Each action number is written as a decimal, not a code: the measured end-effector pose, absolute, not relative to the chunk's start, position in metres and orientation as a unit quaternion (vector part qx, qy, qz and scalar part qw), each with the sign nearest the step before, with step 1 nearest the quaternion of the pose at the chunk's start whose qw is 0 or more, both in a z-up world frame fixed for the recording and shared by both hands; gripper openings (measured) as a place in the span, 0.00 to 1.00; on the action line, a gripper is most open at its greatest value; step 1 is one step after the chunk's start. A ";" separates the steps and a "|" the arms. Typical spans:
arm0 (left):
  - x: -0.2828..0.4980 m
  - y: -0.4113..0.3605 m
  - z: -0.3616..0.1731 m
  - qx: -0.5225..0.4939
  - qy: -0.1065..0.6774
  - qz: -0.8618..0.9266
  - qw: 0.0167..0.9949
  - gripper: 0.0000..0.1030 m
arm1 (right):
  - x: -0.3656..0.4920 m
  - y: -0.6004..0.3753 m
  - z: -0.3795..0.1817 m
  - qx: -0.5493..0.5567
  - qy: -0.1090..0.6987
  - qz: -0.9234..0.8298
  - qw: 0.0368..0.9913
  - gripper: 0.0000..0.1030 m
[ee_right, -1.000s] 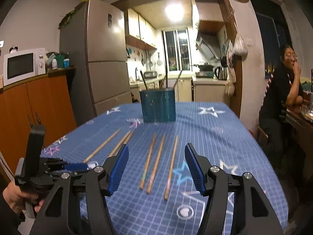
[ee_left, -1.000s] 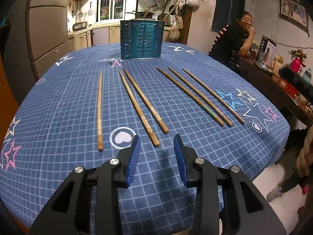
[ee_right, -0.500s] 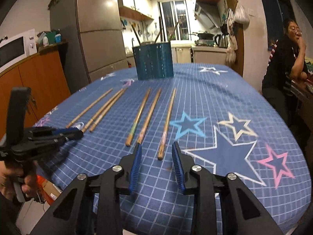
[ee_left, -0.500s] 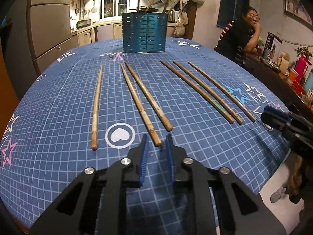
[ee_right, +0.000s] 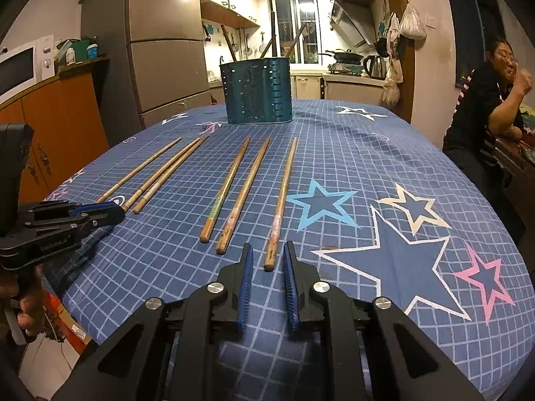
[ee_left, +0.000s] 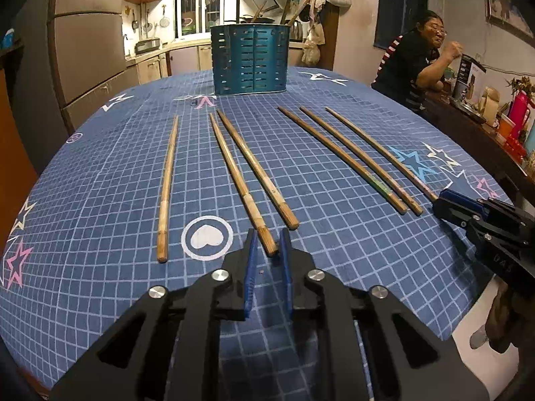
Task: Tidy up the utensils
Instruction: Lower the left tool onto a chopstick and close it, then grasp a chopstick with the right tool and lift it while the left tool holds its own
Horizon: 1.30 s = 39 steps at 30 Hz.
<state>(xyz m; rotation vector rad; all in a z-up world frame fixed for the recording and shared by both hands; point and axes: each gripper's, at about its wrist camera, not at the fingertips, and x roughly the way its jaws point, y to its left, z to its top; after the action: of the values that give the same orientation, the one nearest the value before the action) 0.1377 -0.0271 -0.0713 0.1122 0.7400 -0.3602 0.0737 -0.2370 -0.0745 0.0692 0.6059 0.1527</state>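
Note:
Several wooden chopsticks lie side by side on the blue star-patterned tablecloth [ee_left: 100, 200]. A teal slotted utensil holder [ee_left: 249, 59] stands at the far end; it also shows in the right wrist view [ee_right: 259, 92]. My left gripper [ee_left: 267, 247] is low over the table, its jaws a narrow gap apart around the near end of the second chopstick from the left [ee_left: 240, 190]. My right gripper [ee_right: 267, 260] has its jaws a narrow gap apart on either side of the near end of the rightmost chopstick [ee_right: 282, 197]. Neither pair of pads visibly touches the wood.
A person [ee_left: 421, 63] sits at the far right beside a cluttered side counter [ee_left: 495, 120]. A fridge [ee_right: 164, 50] and an orange cabinet with a microwave [ee_right: 20, 70] stand on the left. The table's near edge drops to the floor below both grippers.
Both grippers dropped toward the table and moved forward to the chopstick ends. Their jaws narrowed from wide open a second ago to a small gap now.

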 end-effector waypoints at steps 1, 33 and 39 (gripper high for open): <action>0.138 -0.027 -0.071 0.054 0.359 -0.174 0.915 0.10 | 0.073 -0.238 -0.075 0.035 0.296 0.073 0.952 0.13; 0.097 -0.004 0.005 0.035 0.257 -0.143 0.955 0.05 | 0.034 -0.255 0.000 0.006 0.179 0.054 0.982 0.07; 0.097 -0.001 0.036 0.034 0.216 -0.136 0.966 0.05 | 0.037 -0.261 0.030 -0.004 0.149 0.057 0.987 0.07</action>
<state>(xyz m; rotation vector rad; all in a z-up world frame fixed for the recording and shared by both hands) 0.0971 -0.0009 0.0358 0.0698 0.4376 -0.2742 0.0373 -0.2610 0.0303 -0.0090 0.2999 0.1147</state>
